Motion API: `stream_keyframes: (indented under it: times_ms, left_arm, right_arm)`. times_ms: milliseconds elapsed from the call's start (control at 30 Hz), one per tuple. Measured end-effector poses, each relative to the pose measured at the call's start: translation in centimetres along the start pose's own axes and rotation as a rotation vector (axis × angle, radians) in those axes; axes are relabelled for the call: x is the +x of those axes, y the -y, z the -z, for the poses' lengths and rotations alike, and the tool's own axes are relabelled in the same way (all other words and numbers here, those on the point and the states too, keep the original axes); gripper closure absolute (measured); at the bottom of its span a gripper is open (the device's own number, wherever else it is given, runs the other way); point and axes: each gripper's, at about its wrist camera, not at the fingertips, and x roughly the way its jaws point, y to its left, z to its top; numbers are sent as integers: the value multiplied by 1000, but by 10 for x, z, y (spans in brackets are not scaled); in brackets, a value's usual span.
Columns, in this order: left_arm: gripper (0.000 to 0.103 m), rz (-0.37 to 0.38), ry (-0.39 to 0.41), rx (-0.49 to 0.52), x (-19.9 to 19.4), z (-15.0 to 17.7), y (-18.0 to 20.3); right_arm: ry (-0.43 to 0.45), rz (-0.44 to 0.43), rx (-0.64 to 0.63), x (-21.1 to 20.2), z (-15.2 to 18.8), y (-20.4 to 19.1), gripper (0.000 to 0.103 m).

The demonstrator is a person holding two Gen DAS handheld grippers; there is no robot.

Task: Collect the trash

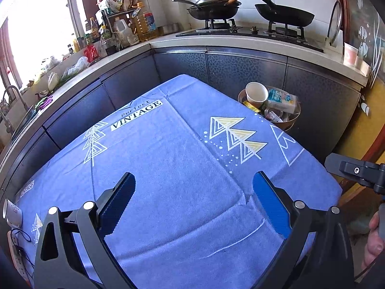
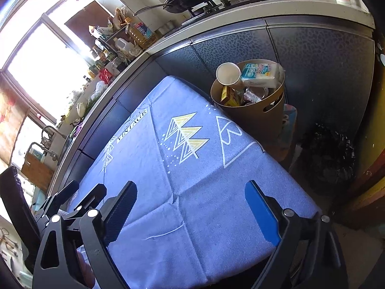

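A brown trash bin (image 1: 292, 120) (image 2: 255, 115) stands on the floor at the table's far right corner. It holds a white paper cup (image 1: 256, 92) (image 2: 228, 74), a tissue pack (image 1: 281, 100) (image 2: 261, 72), a yellow box (image 2: 228, 96) and other wrappers. My left gripper (image 1: 193, 200) is open and empty above the blue tablecloth (image 1: 168, 156). My right gripper (image 2: 191, 207) is open and empty above the same cloth (image 2: 192, 168). Part of the right gripper shows at the right edge of the left wrist view (image 1: 356, 171).
Dark cabinets (image 1: 240, 67) and a counter wrap the table's far side. Woks (image 1: 214, 7) sit on a stove. Bottles (image 1: 142, 21) crowd the corner. A black bag (image 2: 329, 154) lies on the floor right of the bin. A power strip (image 1: 16, 245) lies at the table's left.
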Motion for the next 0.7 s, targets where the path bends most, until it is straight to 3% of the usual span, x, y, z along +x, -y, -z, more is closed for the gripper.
stream_keyframes:
  times_ms: [200,467,700]
  left_arm:
    - [6,-56,12,11,-2,-3,1]
    - [6,-32,32,16,-5,-11,10]
    - [6,2,18,16,-1,-18,27]
  right_arm:
    - [19,31,-1,-3,-2,0,11]
    - [99,111,-54,-16,0,-3,4]
    - [108,125,-17,-26,-3,20,4]
